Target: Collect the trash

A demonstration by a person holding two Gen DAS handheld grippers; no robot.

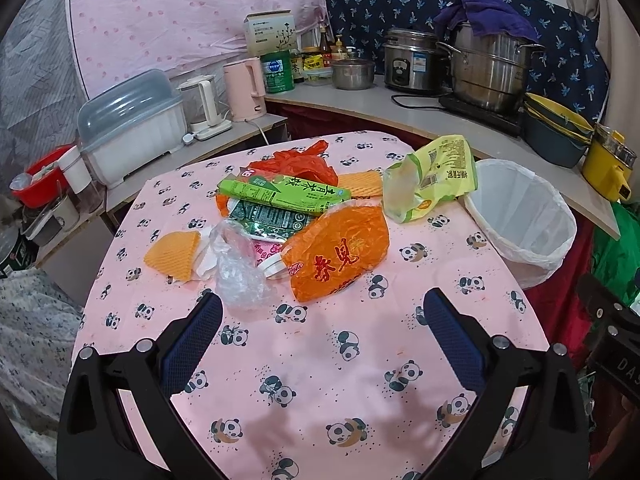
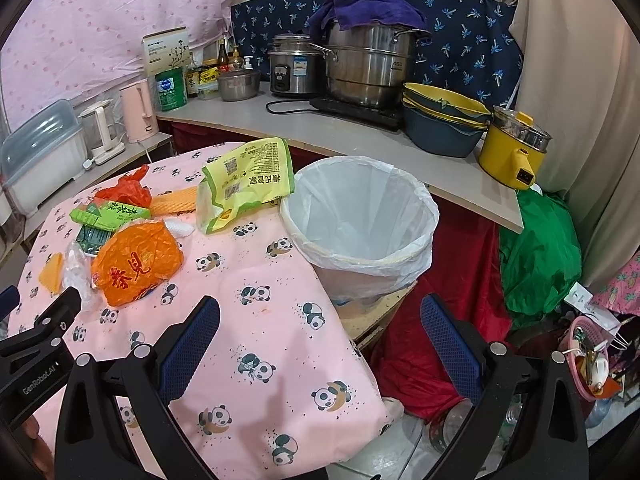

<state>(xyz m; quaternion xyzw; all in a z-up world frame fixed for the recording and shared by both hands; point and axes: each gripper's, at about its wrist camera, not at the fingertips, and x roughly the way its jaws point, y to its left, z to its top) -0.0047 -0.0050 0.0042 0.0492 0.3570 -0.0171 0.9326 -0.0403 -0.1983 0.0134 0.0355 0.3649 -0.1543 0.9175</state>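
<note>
A heap of trash lies on the pink panda tablecloth [image 1: 304, 364]: an orange plastic bag [image 1: 340, 250] [image 2: 136, 256], a green carton [image 1: 280, 194] [image 2: 110, 214], a clear plastic wrap [image 1: 240, 276], a yellow-green snack bag [image 1: 434, 178] [image 2: 248, 178], a red bag [image 1: 304, 162] and orange foam pieces [image 1: 174, 254]. A white-lined bin [image 1: 520, 216] [image 2: 360, 220] stands at the table's right edge. My left gripper [image 1: 322, 310] hovers open just short of the heap, holding nothing. My right gripper [image 2: 320, 314] is open over the table corner, below the bin.
A counter [image 2: 312, 132] behind holds steel pots, a rice cooker [image 2: 294, 66], stacked bowls [image 2: 444, 120] and a yellow pot [image 2: 512, 150]. A dish box [image 1: 132, 128] and kettles [image 1: 244, 88] stand at the left. Red and green cloth [image 2: 536, 252] sits below the counter on the right.
</note>
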